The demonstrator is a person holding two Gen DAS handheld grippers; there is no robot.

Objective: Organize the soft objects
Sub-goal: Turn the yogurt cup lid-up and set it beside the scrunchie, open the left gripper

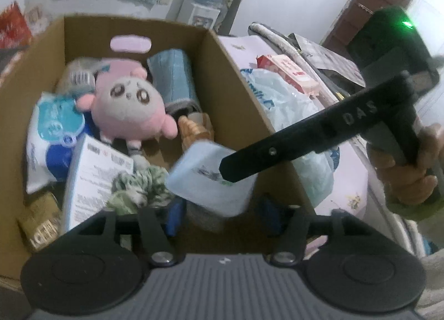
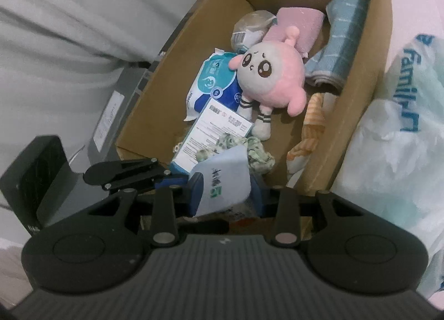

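An open cardboard box (image 1: 230, 84) (image 2: 155, 103) holds a pink round plush (image 1: 130, 106) (image 2: 272, 76), a rolled blue towel (image 1: 174, 81) (image 2: 341, 34), a blue wipes pack (image 1: 52, 131) (image 2: 213, 81), a white printed carton (image 1: 94, 178) and a green-white cloth bundle (image 2: 258, 153). My right gripper (image 2: 227, 189) is shut on a pale blue soft packet (image 2: 224, 184) (image 1: 211, 181) over the box's near edge; its black finger (image 1: 277, 150) reaches in from the right. My left gripper (image 1: 220, 213) stands open just below the packet, pads clear of it.
A white and blue plastic bag (image 1: 283, 103) (image 2: 402, 139) lies right of the box on pink bedding. A red-white packet (image 1: 288, 73) sits behind it. Grey fabric (image 2: 55, 28) fills the left side. A person's hand (image 1: 410, 170) holds the right gripper.
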